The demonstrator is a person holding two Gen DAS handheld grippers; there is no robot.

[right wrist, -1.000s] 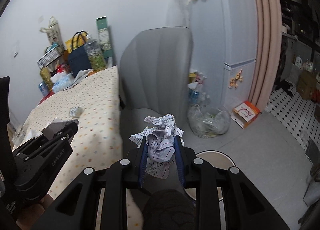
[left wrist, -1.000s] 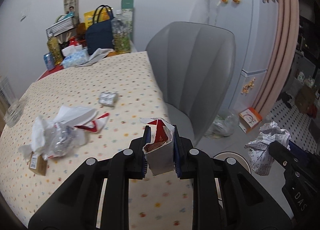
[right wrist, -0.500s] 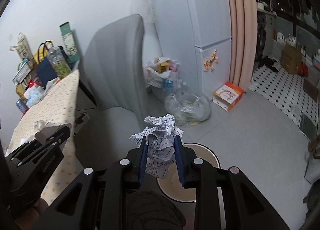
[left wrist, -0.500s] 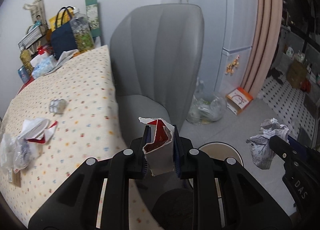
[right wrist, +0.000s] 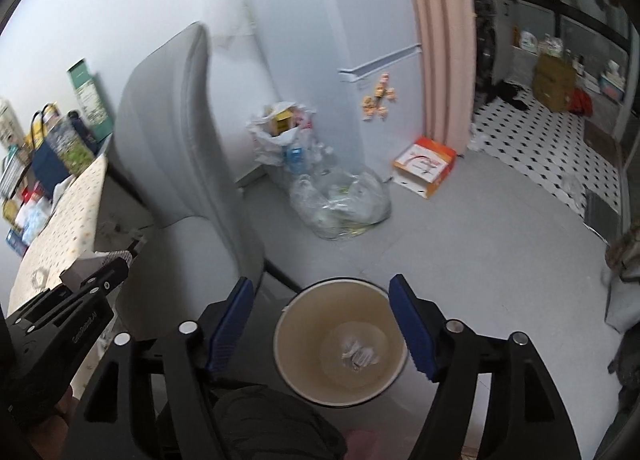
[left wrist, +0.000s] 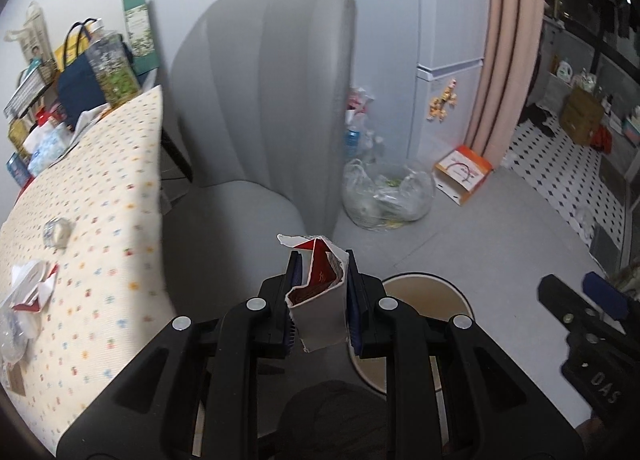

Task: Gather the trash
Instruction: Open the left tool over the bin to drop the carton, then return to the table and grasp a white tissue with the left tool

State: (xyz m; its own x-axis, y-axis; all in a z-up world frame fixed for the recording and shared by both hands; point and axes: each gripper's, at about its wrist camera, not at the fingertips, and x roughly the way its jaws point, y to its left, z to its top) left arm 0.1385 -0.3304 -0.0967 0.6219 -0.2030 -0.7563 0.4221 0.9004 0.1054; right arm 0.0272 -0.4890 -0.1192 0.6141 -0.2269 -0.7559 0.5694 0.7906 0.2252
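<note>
The left gripper [left wrist: 320, 292] is clamped on a torn white-and-red paper carton [left wrist: 318, 296], which stands upright between the two blue-padded fingers. It is held above the grey floor, between the grey upholstered chair [left wrist: 264, 100] and the round cream waste bin [left wrist: 436, 300]; the bin rim lies just to the right of the carton.

The right gripper [right wrist: 322, 324] is spread wide with nothing between its blue pads. It hangs directly over the waste bin [right wrist: 296, 340], whose opening sits between the two fingers. A crumpled piece of white printed paper [right wrist: 358, 352] lies at the bottom of the bin.

On the table with the dotted cream cloth [left wrist: 112, 220] lie a small crumpled foil wad [left wrist: 58, 230] and a crumpled white-and-red wrapper [left wrist: 30, 282], well apart from both grippers. A clear plastic bag of refuse [right wrist: 340, 204] sits on the floor beyond the bin.
</note>
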